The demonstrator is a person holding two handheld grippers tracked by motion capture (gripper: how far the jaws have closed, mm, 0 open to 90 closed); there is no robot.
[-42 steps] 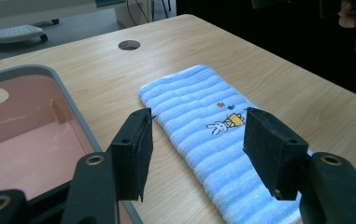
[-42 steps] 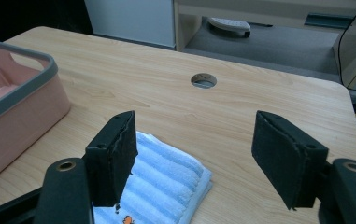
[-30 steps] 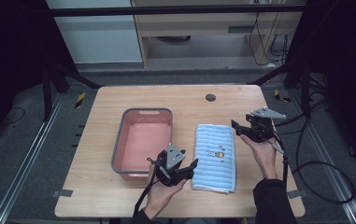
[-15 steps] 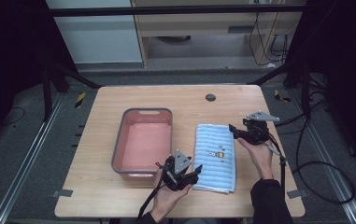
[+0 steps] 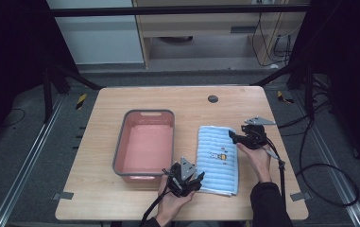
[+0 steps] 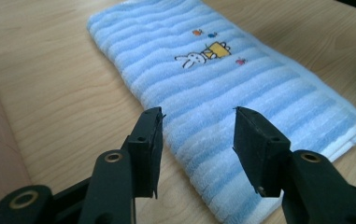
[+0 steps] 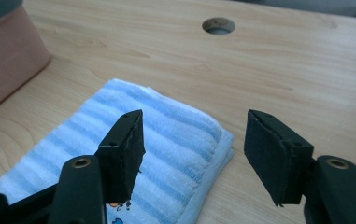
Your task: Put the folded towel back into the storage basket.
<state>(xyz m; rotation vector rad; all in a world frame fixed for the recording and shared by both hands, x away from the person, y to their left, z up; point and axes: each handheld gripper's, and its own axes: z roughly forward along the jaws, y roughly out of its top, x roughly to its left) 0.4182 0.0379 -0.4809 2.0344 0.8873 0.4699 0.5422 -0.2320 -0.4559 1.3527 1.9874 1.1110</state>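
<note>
Both grippers are closing in on the folded light-blue striped terry towel [image 5: 218, 160], which lies flat on the wooden tabletop [image 5: 121, 198] just right of the pink rectangular plastic basin [image 5: 144, 145]. The left gripper [image 5: 197, 179] sits at the towel's near left corner, and its fingers [image 6: 148, 140] have just been narrowing, yet they remain apart, one over bare wood beside the edge and the other over the cloth, nothing pinched. Across the towel, the right gripper [image 5: 233, 136] is at the far right corner; its fingers [image 7: 123, 148] have been narrowing too and also stand apart around that corner, holding nothing.

To do this grab well, I'd say each gripper should get low enough that one finger slides against the tabletop under the folded layers, so the whole stack is caught and not just the top ply. The right side looks nicely centred on its corner. The left seems a touch high, so it should drop before squeezing. Closing both together ought to keep the cloth from skewing.
</note>
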